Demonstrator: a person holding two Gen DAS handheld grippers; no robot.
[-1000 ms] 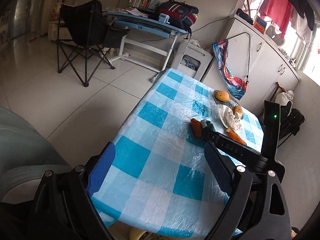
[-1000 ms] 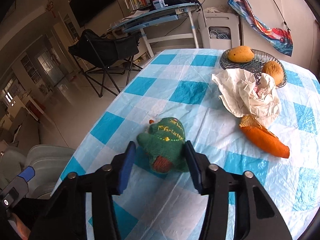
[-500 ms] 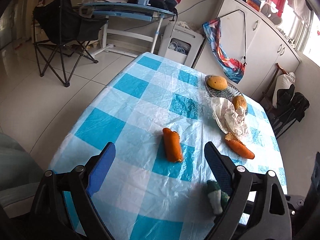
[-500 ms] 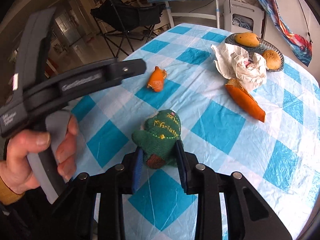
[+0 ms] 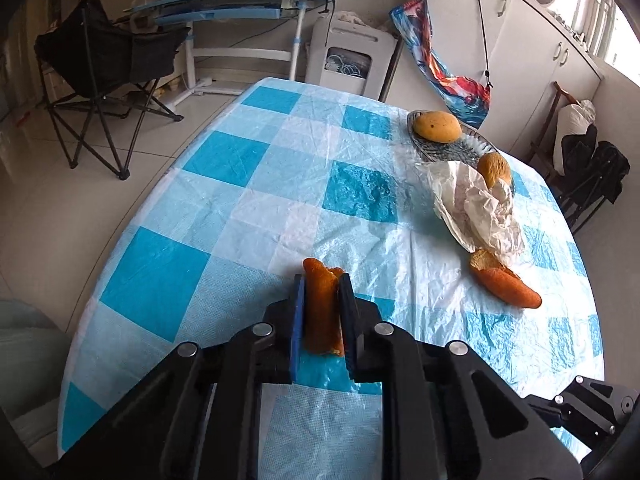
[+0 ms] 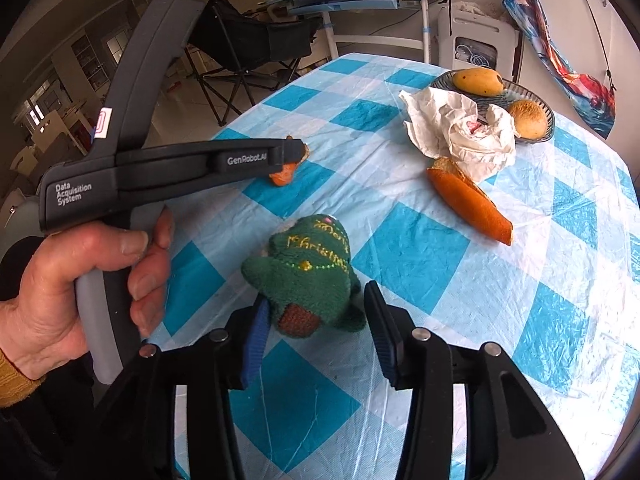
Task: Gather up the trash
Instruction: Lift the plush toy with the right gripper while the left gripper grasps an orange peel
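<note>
At the left of the right wrist view, the person's left hand (image 6: 80, 280) grasps the grey handle of the left gripper (image 5: 322, 280), whose black body reaches out over the table's left edge. Its jaws have just been closing and now pinch a piece of orange peel (image 5: 320, 308) between the blue pads, the peel standing upright on a blue square of the checked tablecloth (image 5: 224, 208) near the table's near edge.

Further right, also near the near edge, a green knitted Christmas-tree toy (image 6: 308, 272) lies on the cloth with gold lettering on its face and a brown base turned toward the camera. The right gripper (image 6: 316, 312) straddles it; its jaws have just been opening and stand spread, the left pad just beside the toy, the right pad clear of it.

To the right, toward the table's middle, a second, longer orange peel (image 6: 468, 204) lies flat. Its upper end touches a crumpled sheet of white paper (image 6: 456, 128), which leans over the rim of a dark glass dish (image 6: 548, 112) near the far right edge. The dish carries a mango (image 6: 478, 80) and a round brownish fruit (image 6: 528, 120) that I cannot identify.
</note>
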